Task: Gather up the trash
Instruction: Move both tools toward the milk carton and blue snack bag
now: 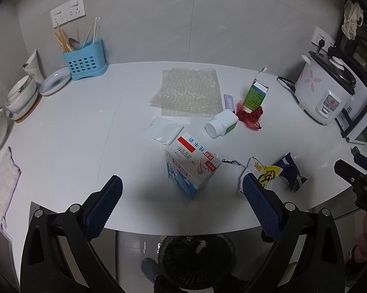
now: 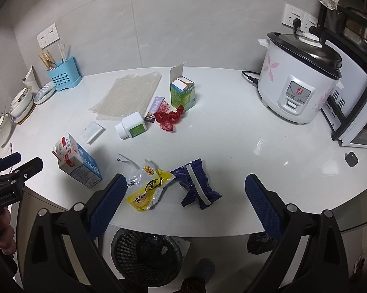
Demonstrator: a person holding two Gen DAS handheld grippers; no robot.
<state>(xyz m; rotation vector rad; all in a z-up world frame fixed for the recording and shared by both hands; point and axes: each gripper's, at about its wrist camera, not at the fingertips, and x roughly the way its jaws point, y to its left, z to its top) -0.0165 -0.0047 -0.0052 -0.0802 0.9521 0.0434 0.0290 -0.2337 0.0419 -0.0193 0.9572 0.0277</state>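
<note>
Both hand-held grippers, left hand-held gripper point(image 1: 182, 191) and right hand-held gripper point(image 2: 186, 186), spread wide, ribbed blue pads empty above crinkled foil wrappers point(image 2: 147, 190).

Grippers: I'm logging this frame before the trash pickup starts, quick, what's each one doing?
Left gripper: open, holding nothing, above the milk carton.
Right gripper: open, holding nothing, above the dark blue wrapper.
</note>
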